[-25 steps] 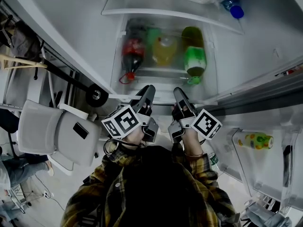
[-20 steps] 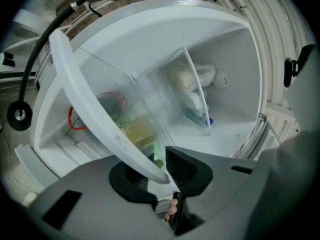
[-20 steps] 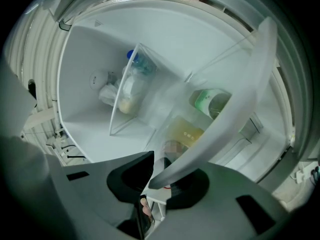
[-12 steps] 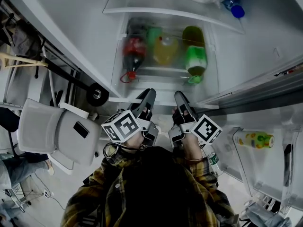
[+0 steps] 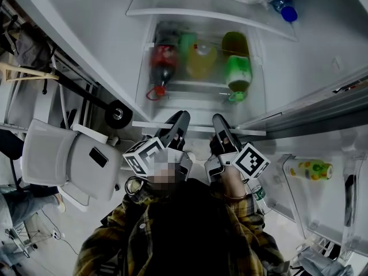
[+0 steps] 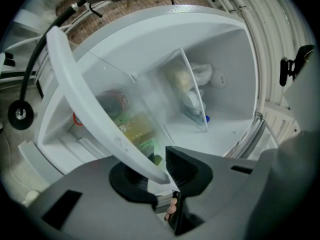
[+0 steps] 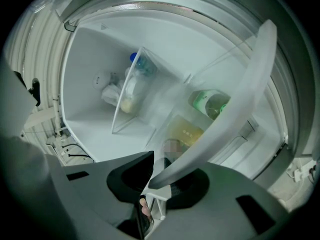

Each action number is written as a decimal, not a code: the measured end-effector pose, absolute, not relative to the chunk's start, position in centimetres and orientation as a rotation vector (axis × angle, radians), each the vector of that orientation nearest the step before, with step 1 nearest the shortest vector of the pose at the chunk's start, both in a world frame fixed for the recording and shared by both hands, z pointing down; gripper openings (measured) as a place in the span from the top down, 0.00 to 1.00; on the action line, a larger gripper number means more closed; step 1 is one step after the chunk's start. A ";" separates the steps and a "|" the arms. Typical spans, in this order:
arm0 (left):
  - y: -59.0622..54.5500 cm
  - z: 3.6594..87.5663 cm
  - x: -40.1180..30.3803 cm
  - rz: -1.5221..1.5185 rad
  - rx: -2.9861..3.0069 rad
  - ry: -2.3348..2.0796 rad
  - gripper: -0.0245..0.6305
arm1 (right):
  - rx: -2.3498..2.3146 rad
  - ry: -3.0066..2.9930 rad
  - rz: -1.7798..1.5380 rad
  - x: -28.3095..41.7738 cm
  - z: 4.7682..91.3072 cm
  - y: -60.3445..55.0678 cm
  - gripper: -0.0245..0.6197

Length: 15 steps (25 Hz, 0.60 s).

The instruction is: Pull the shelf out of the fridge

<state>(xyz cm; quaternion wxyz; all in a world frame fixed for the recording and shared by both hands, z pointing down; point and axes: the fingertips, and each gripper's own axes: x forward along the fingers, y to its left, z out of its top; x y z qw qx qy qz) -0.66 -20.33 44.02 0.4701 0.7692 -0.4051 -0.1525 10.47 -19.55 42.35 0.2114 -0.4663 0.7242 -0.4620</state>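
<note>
Shelf seated in fridge; left hand-held gripper and right hand-held gripper each clamp its white front edge. Judged stiff, glass-panelled, breakable, fairly heavy: that edge is the proper hold

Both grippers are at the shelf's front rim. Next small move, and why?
Probably draw both grippers straight back toward the person, evenly and level. The left gripper and right gripper each have their fingers shut on the white front rim of the shelf, side by side, so the grip looks set. An uneven pull could skew it between the fridge walls. The bottles appear to lie beneath its glass.
</note>
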 end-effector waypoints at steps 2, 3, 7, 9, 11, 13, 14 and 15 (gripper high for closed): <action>-20.2 44.0 -0.6 -0.375 1.885 -0.990 0.84 | -1.297 2.010 -1.284 10.5 42.3 -19.4 0.84; -20.1 43.9 -0.6 -0.375 1.884 -0.986 0.84 | -1.297 2.012 -1.283 10.5 42.3 -19.3 0.84; -19.9 43.7 -0.5 -0.378 1.884 -0.983 0.84 | -1.302 2.019 -1.281 10.5 42.4 -19.0 0.84; -19.7 43.1 -0.3 -0.386 1.880 -0.974 0.84 | -1.307 2.017 -1.284 10.6 42.4 -18.9 0.84; -19.7 42.6 -0.1 -0.390 1.878 -0.965 0.84 | -1.304 2.018 -1.281 10.6 42.3 -18.9 0.84; -19.6 42.6 0.0 -0.390 1.878 -0.965 0.84 | -1.306 2.018 -1.283 10.6 42.3 -18.8 0.84; -19.6 42.7 -0.1 -0.388 1.879 -0.966 0.84 | -1.306 2.018 -1.282 10.6 42.3 -18.8 0.84; -19.6 42.9 -0.1 -0.386 1.881 -0.970 0.84 | -1.303 2.016 -1.281 10.7 42.3 -18.8 0.84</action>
